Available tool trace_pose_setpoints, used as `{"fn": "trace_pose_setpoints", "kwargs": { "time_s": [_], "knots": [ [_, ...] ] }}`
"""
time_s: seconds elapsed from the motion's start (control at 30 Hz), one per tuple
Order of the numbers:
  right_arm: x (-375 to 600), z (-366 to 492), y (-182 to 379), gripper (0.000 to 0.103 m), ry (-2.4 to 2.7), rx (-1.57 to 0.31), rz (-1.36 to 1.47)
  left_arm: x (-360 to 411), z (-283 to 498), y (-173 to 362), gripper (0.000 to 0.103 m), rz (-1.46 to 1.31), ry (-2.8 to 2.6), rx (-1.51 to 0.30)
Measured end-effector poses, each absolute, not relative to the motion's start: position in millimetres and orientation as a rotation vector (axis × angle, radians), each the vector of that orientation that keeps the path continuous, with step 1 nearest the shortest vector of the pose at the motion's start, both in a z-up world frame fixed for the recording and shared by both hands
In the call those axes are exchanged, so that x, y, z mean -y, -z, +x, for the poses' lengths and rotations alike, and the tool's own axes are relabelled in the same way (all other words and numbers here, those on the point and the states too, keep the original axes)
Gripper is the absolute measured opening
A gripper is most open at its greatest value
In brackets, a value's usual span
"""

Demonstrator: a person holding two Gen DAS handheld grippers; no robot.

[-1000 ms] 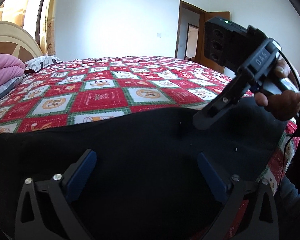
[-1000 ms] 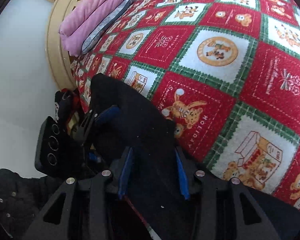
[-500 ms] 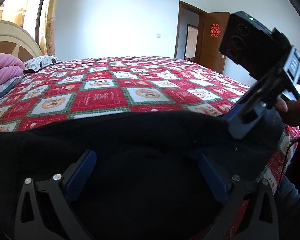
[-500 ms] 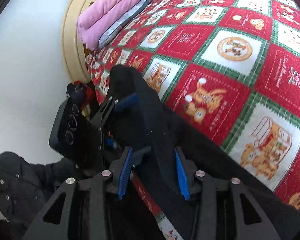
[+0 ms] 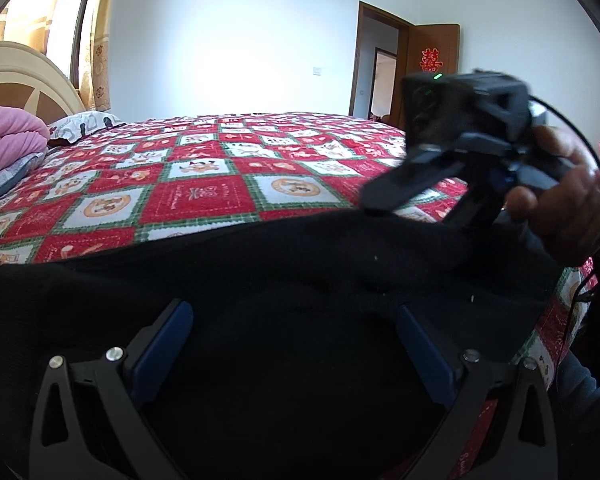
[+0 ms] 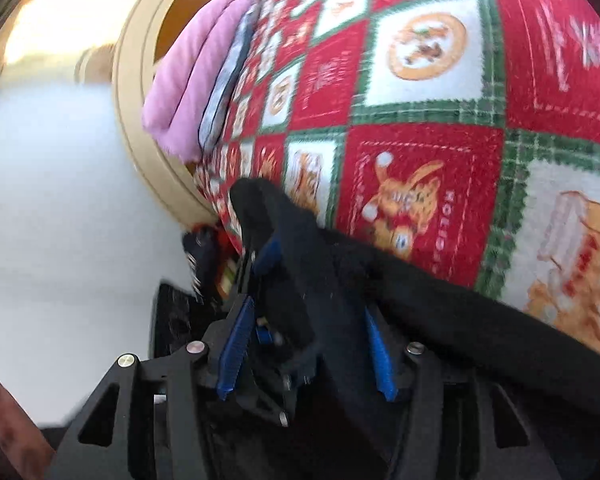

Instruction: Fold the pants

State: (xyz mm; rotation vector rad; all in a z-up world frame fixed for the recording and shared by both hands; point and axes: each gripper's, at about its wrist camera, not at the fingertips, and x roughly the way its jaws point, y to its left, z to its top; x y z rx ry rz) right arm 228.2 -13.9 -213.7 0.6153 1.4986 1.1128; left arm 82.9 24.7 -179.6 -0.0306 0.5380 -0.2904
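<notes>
Left gripper (image 5: 292,344) wide apart; right gripper (image 6: 306,350) with jaws opening.

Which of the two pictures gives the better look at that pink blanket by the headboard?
The right wrist view: the pink blanket shows whole there, folded against the headboard on the quilt, though slightly blurred. The left wrist view catches only one end of it at the picture's left edge.
</notes>
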Motion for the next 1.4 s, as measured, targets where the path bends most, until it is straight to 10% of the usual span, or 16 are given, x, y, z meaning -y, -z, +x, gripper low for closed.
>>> {"fn": "trace_pose_setpoints", "kwargs": {
  "time_s": [0.47, 1.4],
  "knots": [
    [39, 266, 195, 0.056, -1.078, -1.295, 0.956, -23, 83, 179, 0.103, -0.024, 0.285, -0.537],
    [59, 234, 168, 0.046, -0.870, -1.091, 0.594, -22, 80, 177, 0.103, -0.018, 0.277, -0.531]
  ]
}}
